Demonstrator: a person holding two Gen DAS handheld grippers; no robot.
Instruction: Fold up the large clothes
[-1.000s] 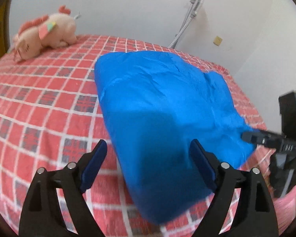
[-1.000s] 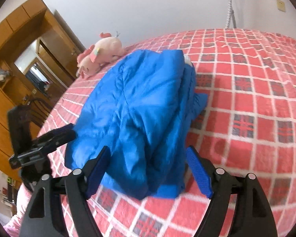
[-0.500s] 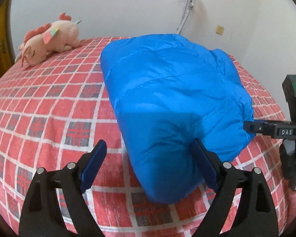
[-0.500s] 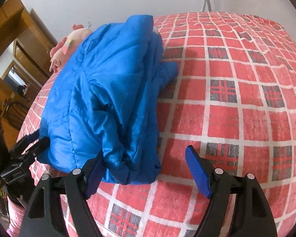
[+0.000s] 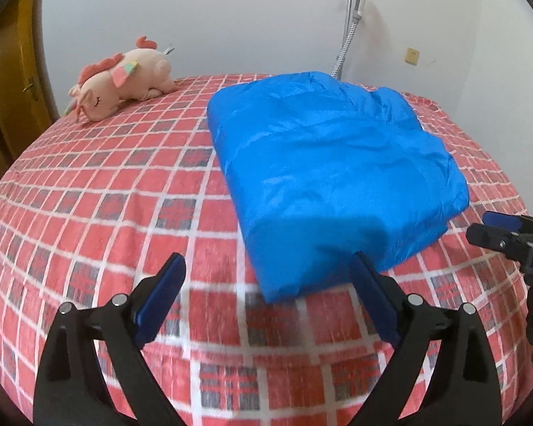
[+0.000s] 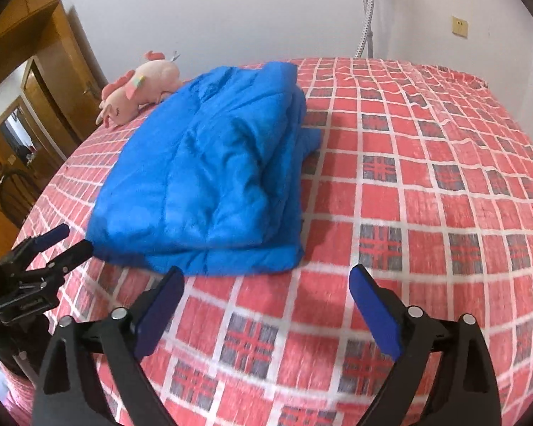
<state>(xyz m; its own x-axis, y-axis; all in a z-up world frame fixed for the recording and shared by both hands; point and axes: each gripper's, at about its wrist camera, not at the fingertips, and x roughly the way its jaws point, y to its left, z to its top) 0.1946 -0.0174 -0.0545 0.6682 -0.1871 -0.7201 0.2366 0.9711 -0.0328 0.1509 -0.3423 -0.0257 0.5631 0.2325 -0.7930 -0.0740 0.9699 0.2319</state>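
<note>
Jacket: the blue jacket is lying folded in a thick bundle on the bed, filling the centre toward 1 o'clock in the left wrist view.
Left gripper: the left gripper is hovering at the bundle's near edge, fingers spread wide and gripping nothing.
Right gripper: the right gripper is hanging just short of the jacket's layered edge, fingers spread apart, nothing between them.
Toy: a pink plush toy is resting at 11 o'clock near the wall.
Containers: none is showing.
</note>
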